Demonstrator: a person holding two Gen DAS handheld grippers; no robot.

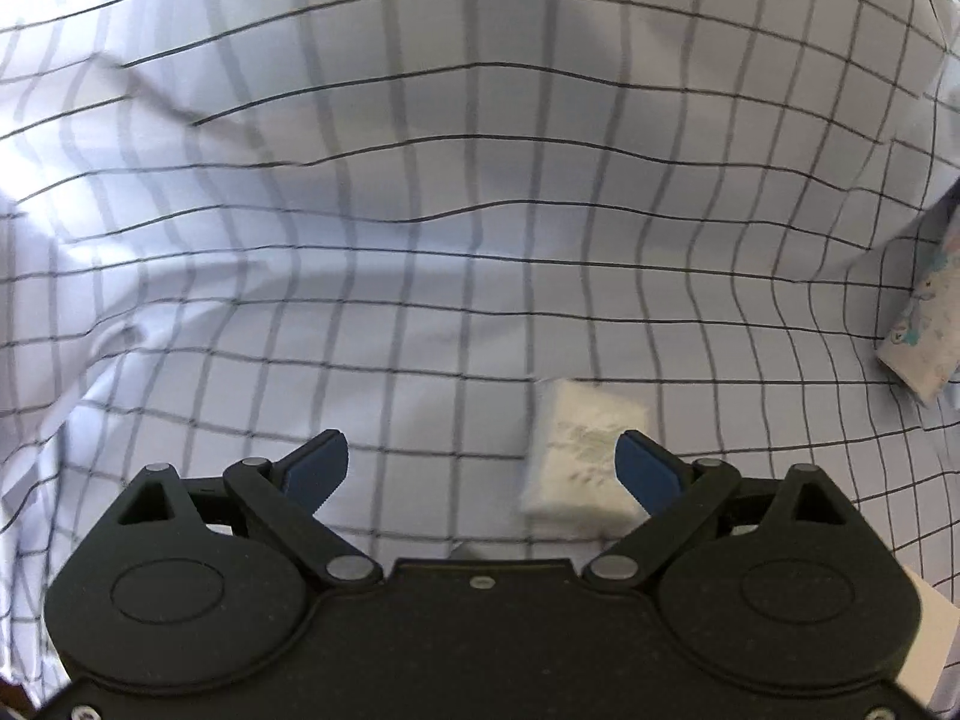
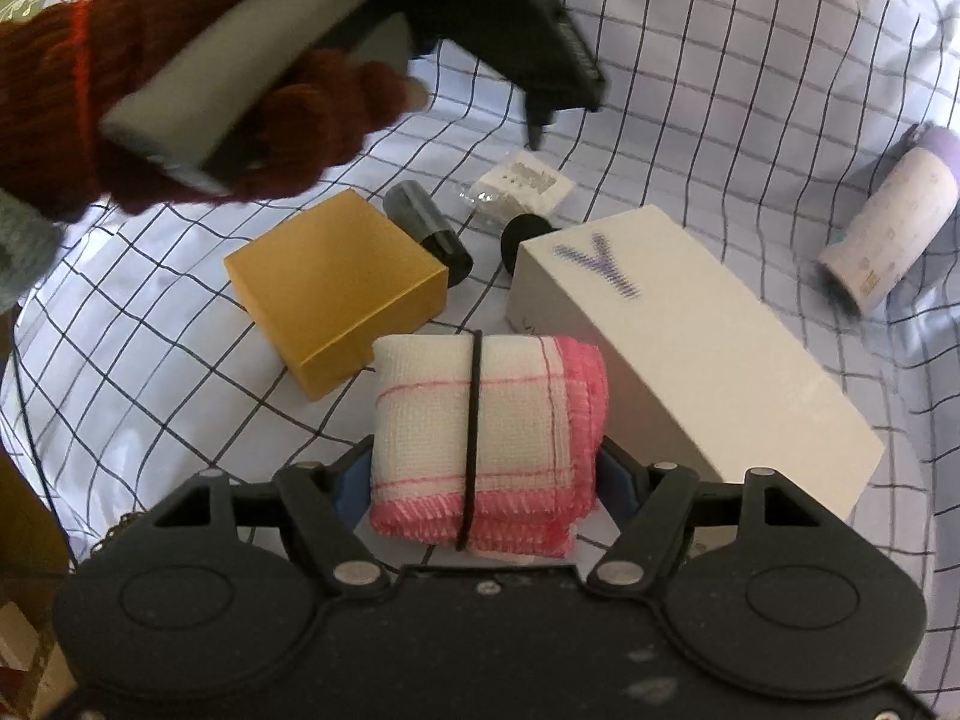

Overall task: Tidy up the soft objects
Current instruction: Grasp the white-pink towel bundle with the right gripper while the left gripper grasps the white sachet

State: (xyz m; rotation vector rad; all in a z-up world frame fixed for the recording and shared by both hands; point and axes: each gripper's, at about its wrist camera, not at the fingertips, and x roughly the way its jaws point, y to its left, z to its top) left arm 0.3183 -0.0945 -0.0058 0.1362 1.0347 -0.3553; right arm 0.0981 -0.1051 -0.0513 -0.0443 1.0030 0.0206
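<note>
Right gripper [image 2: 483, 480] apparently clamps the banded folded cloth [image 2: 486, 438].

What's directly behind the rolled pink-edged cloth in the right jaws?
Behind the rolled cloth: a yellow box left, a white box right, checked sheet between. What lies under the cloth is covered.

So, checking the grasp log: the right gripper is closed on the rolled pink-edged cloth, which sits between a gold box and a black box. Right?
Nearly. The right wrist view shows the right gripper closed on the rolled cloth, with the gold box on one side, but the other box is white, not black.
</note>
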